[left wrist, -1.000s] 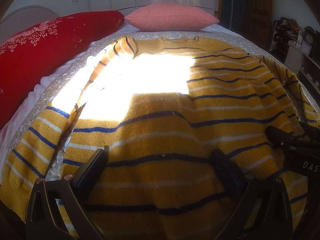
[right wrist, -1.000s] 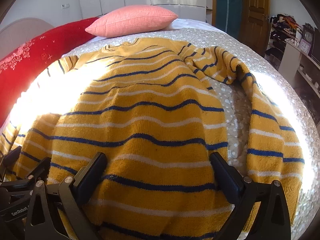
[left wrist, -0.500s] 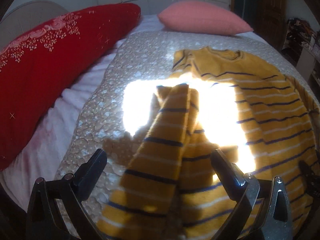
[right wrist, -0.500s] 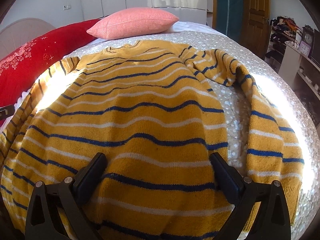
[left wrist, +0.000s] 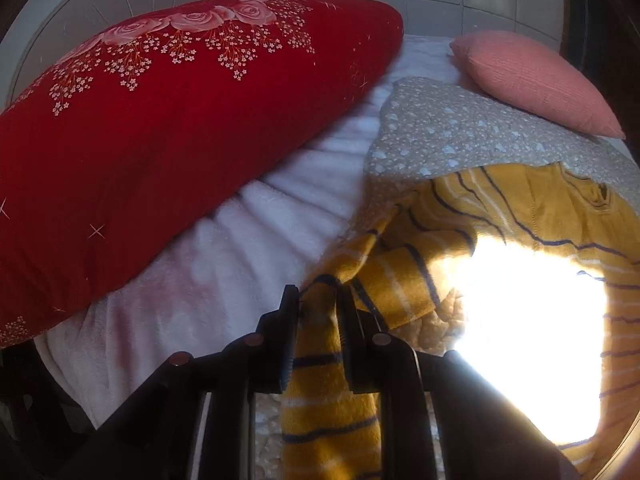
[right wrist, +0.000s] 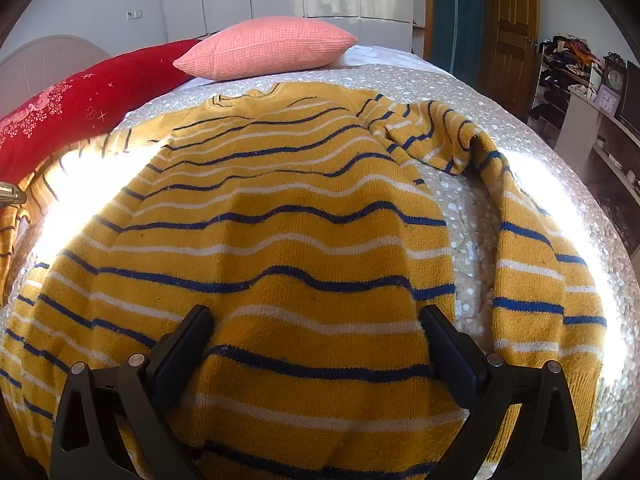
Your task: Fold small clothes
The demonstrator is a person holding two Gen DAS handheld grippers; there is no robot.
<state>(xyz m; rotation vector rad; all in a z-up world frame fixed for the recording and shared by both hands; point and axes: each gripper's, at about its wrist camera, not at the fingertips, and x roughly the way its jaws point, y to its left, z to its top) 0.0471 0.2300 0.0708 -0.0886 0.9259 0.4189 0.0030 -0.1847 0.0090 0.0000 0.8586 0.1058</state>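
Note:
A yellow sweater [right wrist: 280, 200] with blue and white stripes lies spread flat on the bed, neck toward the pillows. In the left wrist view its left sleeve [left wrist: 316, 360] runs up between the jaws of my left gripper [left wrist: 317, 294]. Those jaws are closing and pinch the sleeve near the bed's left side. The sweater's body [left wrist: 520, 216] lies to the right of that gripper, partly washed out by sunlight. My right gripper [right wrist: 316, 320] hangs open just above the sweater's lower body, nothing gripped. The right sleeve [right wrist: 528, 264] lies bent beside the body.
A long red flowered pillow [left wrist: 160, 120] lies along the left, a pink pillow [right wrist: 268, 48] at the head. A dotted grey quilt [right wrist: 460, 216] lies under the sweater, a white sheet [left wrist: 240, 260] beside it. Shelves [right wrist: 580, 92] and a door [right wrist: 512, 24] stand to the right.
My left gripper swung left from over the sweater's body to the left sleeve, and its wide jaws narrowed onto that sleeve. The right gripper has stayed put and open.

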